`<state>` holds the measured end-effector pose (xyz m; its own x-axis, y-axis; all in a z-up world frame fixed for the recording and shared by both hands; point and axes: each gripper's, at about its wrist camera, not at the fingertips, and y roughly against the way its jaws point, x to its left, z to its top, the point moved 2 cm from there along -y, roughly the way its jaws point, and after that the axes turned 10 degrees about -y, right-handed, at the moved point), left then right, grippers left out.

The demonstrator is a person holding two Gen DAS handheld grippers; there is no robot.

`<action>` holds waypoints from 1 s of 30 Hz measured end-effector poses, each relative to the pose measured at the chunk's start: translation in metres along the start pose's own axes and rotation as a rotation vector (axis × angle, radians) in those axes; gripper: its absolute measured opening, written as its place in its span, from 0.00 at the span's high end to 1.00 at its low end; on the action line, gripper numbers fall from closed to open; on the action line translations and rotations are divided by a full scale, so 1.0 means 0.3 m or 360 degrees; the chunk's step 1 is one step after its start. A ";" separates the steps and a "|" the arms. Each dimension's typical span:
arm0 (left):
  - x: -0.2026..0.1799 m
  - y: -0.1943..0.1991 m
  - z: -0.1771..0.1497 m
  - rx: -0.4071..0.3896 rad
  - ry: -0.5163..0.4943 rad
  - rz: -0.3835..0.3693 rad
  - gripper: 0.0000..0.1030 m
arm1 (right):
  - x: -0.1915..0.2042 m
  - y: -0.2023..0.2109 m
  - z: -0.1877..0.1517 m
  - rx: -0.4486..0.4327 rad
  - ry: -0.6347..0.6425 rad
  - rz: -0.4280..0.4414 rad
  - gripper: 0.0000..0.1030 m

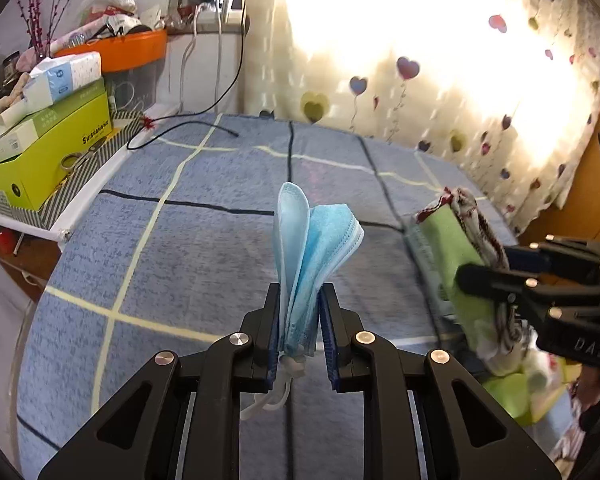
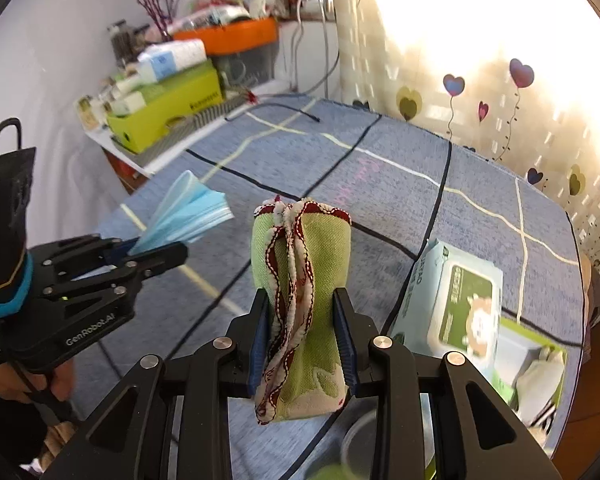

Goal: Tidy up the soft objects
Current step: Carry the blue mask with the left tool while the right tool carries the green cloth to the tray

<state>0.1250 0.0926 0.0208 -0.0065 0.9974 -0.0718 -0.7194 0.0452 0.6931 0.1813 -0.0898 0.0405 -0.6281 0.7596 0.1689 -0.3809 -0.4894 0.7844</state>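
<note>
Both grippers carry soft goods above the blue checked cloth, nothing set down yet.

On the left, the left gripper has its fingers clamped on a folded stack of blue face masks, ear loops dangling below the pads, held clear of the tablecloth. To its right, the right gripper pinches a folded green cloth with red-and-white trim, upright between its pads. Farther right, a wet-wipes pack lies on the cloth beside a green box. Judged from this, each bundle is best lowered flat before release so the folds do not spring open.
</note>
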 end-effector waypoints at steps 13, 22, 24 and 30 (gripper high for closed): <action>-0.167 0.173 -0.049 -0.0134 -0.0007 -0.0114 0.81 | -0.003 0.242 -0.166 -0.0190 -0.0080 0.0030 0.71; -0.292 0.207 -0.057 -0.0147 -0.0060 -0.0188 0.81 | -0.065 0.344 -0.260 -0.0247 -0.0145 -0.0009 0.71; -0.318 0.210 -0.058 -0.0144 -0.0076 -0.0204 0.81 | -0.081 0.362 -0.274 -0.0259 -0.0160 -0.0016 0.71; -0.385 0.223 -0.055 -0.0147 -0.0116 -0.0238 0.81 | -0.117 0.405 -0.306 -0.0289 -0.0194 -0.0029 0.71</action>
<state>0.0661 -0.0204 0.0637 0.1535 0.9815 -0.1147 -0.7694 0.1915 0.6094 0.0947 -0.2154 0.0751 -0.5373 0.8099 0.2353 -0.5144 -0.5358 0.6695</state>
